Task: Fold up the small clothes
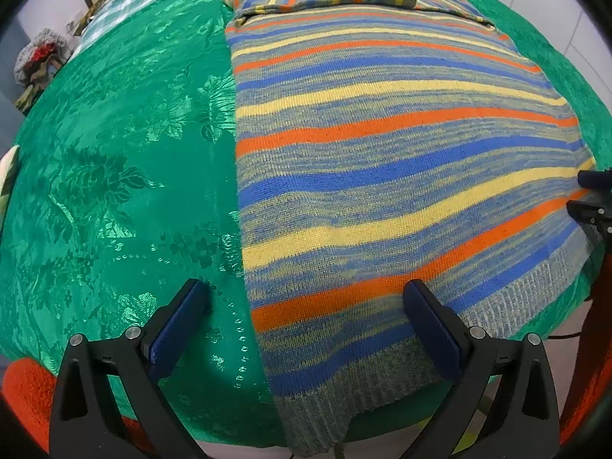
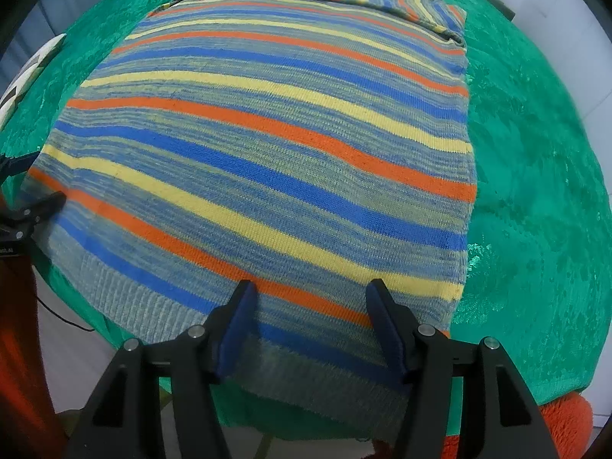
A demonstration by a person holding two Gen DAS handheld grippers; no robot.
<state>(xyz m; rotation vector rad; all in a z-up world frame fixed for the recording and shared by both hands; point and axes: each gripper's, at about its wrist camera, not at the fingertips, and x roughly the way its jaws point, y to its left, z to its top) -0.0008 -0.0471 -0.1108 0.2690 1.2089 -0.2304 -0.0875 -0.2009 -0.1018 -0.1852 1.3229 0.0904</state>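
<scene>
A knit sweater [image 1: 382,153] striped in blue, orange, yellow and grey lies flat on a green patterned tablecloth [image 1: 114,153], sleeves folded across its far end. My left gripper [image 1: 306,285] stands wide open over the sweater's near left corner, one finger above the cloth, the other above the knit. My right gripper [image 2: 311,285] is open above the sweater [image 2: 267,153] near its right corner, with the ribbed hem [image 2: 317,375] lying below and between its fingers. Neither one pinches any fabric. Each gripper shows at the edge of the other's view.
The table's near edge runs just under both grippers, with pale floor below. Something orange and fuzzy [image 1: 23,394] sits below that edge. A checked cloth [image 1: 126,4] and a bundle of fabric [image 1: 38,57] lie at the far left.
</scene>
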